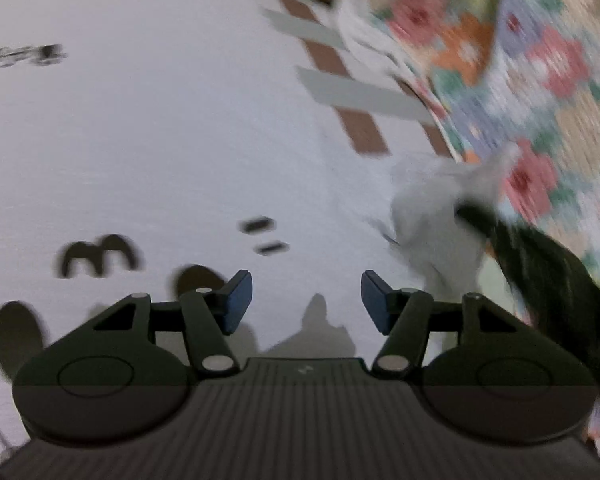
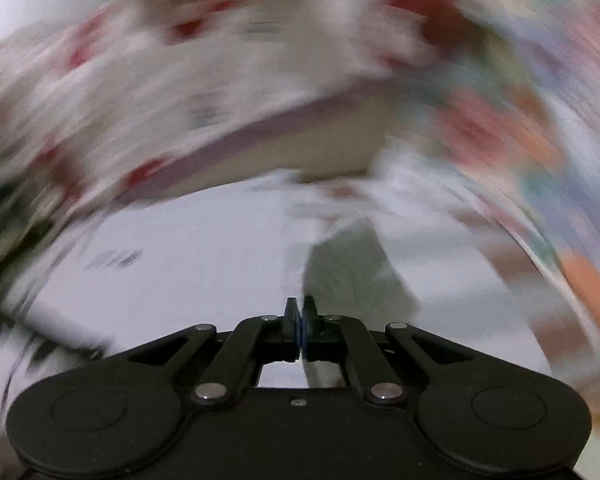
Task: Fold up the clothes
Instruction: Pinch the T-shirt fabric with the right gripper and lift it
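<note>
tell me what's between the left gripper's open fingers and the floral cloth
In the left wrist view, past the left gripper lies the white printed garment, then a rumpled white bunch before the floral cloth.

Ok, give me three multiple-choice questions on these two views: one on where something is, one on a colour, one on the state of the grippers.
1. In the left wrist view, where is the flowered cloth?
A. upper right
B. lower left
C. bottom centre

2. What colour is the garment spread under the left gripper?
A. red
B. white with dark print
C. green

3. How do the grippers stand?
A. both open
B. left shut, right open
C. left open, right shut

Answers:
1. A, the flowers fill the upper right corner.
2. B, pale fabric with dark marks.
3. C, the left gripper's pads are wide apart, and the right gripper has its pads pressed together, with blurred fabric at them.
</note>
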Motion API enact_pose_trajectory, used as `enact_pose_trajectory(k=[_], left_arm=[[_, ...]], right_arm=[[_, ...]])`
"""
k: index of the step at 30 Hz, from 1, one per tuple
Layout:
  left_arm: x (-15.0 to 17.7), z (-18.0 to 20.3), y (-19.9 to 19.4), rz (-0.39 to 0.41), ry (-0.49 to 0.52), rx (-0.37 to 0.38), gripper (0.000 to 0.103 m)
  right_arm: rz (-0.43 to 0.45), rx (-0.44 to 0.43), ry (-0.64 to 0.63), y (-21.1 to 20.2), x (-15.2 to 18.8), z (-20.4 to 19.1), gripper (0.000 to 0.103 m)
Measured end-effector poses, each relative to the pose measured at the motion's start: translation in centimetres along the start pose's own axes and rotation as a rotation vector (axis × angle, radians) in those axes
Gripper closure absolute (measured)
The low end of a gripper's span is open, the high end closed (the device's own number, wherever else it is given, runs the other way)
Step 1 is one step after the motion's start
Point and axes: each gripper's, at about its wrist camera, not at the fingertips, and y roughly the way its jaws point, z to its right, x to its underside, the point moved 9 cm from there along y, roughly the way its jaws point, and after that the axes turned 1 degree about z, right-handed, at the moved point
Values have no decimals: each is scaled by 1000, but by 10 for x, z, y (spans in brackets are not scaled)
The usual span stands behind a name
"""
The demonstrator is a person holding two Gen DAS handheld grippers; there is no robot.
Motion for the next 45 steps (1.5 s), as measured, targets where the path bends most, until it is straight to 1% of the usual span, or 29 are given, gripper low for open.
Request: enact_pose_trajectory(k=[1,2,3,4,6,9,11,14,16,17,18,19,21,22,24,25,27,28,29,30,32,33,35,37,38,40,41,42,45], left_arm=[[0,-7,-3,8,-14,-11,43],[0,-14,-5,15,-26,-22,43],[0,-21,-8,22,-39,-33,43],[1,-26,-9,23,-53,-42,43],[5,-32,-8,9,-78,-39,43],[8,-33,-3,-5,-88,-31,42],[8,-33,3,-10,-99,-24,41],[13,-29,10,-24,-123,5,41],[16,-24,13,-35,-114,13,40],[17,-22,14,-37,-106,13,38],[18,-21,15,-39,-98,13,36],[19,-19,15,-41,-90,14,35],[21,-19,17,-43,-91,18,35],[21,-18,19,-44,-82,20,36],[24,-12,21,-49,-24,-1,38],[26,-8,23,-51,9,-17,38],[30,0,27,-67,87,-54,39],[32,5,29,-75,128,-74,39],[35,9,31,-86,169,-91,39],[37,13,32,-99,208,-102,39],[41,19,33,-119,271,-115,41],[42,19,31,-129,281,-113,43],[44,16,23,-152,288,-123,45],[45,10,8,-173,283,-152,44],[45,6,1,-184,280,-166,40],[44,-9,-24,-198,255,-220,39],[41,-27,-40,-180,229,-259,38],[37,-45,-57,-160,202,-300,35],[27,-99,-108,-100,121,-422,29]], right_arm=[[-24,-79,-83,1,4,-26,100],[-64,-163,-91,3,13,-44,100],[-106,-210,-71,8,25,-55,100],[-147,-233,-51,14,39,-63,100],[-193,-210,-46,20,59,-66,100],[-211,-197,23,20,74,-59,100],[-209,-192,36,15,75,-56,99],[-208,-204,3,4,75,-56,96],[-200,-227,42,-8,71,-49,95],[-186,-224,90,-16,69,-41,87],[-168,-211,148,-24,67,-30,81],[-155,-190,197,-30,65,-21,73],[-142,-137,259,-41,66,-4,71],[-141,-113,272,-45,68,3,71],[-146,-77,301,-48,74,14,67],[-152,-69,332,-47,77,19,62],[-158,-72,433,-42,84,26,55],[-150,-85,498,-37,85,30,45],[-140,-104,580,-32,87,33,32],[-137,-130,666,-26,90,35,30],[-151,-157,763,-13,96,36,29],[-158,-162,771,-9,97,34,32],[-152,-144,723,-9,95,32,91],[-151,-115,663,-15,95,32,91],[-150,-100,633,-18,95,33,91],[-147,-81,590,-24,96,33,91],[-143,-94,602,-26,98,33,90],[-143,-110,623,-27,100,33,89],[-143,-122,686,-25,104,36,86]])
